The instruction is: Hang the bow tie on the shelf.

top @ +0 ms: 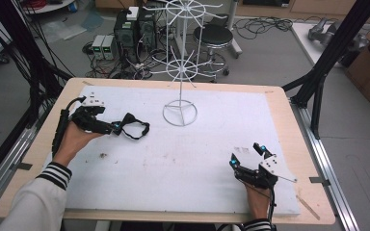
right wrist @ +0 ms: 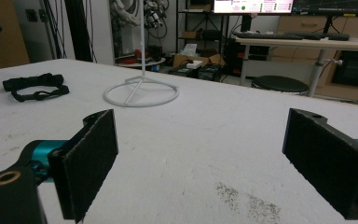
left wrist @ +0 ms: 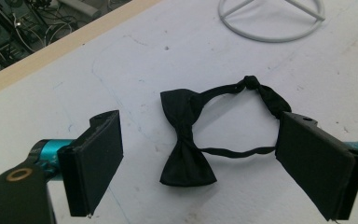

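Observation:
A black bow tie (left wrist: 186,140) with a thin looped strap lies flat on the white mat (top: 173,159), left of centre. My left gripper (left wrist: 205,163) is open and low over it, one pad (left wrist: 95,158) on each side of the bow; the strap's far end runs behind the right-hand pad. In the high view the left gripper (top: 120,127) touches the near end of the bow tie (top: 136,126). My right gripper (top: 247,155) rests open near the mat's front right with nothing between its jaws. In the right gripper view that gripper (right wrist: 214,163) faces the distant bow tie (right wrist: 35,86).
A white wire display rack (top: 180,113) with spoked arms stands on a ring base at the mat's back centre; the ring base (right wrist: 141,94) lies ahead of the right gripper. Dark specks (right wrist: 247,200) mark the mat. A stool, computers and cables sit on the floor beyond the table.

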`<state>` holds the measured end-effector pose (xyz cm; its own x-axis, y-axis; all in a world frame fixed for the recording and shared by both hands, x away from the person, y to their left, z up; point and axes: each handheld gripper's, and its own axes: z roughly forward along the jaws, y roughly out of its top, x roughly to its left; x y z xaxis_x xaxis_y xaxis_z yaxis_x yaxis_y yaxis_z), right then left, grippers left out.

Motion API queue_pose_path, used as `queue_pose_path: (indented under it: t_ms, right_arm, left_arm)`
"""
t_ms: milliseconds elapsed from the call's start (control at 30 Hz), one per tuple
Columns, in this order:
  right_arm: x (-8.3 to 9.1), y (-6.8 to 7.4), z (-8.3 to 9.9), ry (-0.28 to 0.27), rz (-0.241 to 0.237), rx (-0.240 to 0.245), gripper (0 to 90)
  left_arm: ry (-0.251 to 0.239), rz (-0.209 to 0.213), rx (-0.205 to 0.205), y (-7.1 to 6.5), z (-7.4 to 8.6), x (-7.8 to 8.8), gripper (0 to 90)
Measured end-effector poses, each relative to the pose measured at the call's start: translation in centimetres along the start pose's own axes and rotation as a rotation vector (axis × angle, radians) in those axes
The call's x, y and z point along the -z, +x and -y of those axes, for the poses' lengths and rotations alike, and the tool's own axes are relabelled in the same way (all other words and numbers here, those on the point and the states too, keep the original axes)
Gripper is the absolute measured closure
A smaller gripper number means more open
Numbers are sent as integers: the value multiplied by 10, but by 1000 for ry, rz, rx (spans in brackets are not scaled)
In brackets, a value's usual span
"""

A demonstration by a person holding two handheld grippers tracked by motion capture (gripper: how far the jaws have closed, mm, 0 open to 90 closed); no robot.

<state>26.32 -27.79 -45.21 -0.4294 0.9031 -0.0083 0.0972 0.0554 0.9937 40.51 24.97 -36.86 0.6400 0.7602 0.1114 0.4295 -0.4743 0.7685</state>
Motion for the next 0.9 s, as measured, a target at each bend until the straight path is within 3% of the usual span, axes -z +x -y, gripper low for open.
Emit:
queue_pose_path:
  t_ms: [200, 300, 567, 900]
  right_arm:
    - [0, 0, 0, -7, 1, 3, 94]
    - [1, 0, 0, -6, 4, -5, 94]
    - [1, 0, 0, -7, 3, -4, 94]
    - [1, 0, 0, -9, -1, -5, 94]
  left_arm:
    - [60, -10, -12, 5, -11, -13, 153]
    - [77, -7, -3, 6, -12, -19, 163]
    - [175, -24, -35, 6, -13, -39, 186]
    - [237, -35, -35, 4, -14, -57, 247]
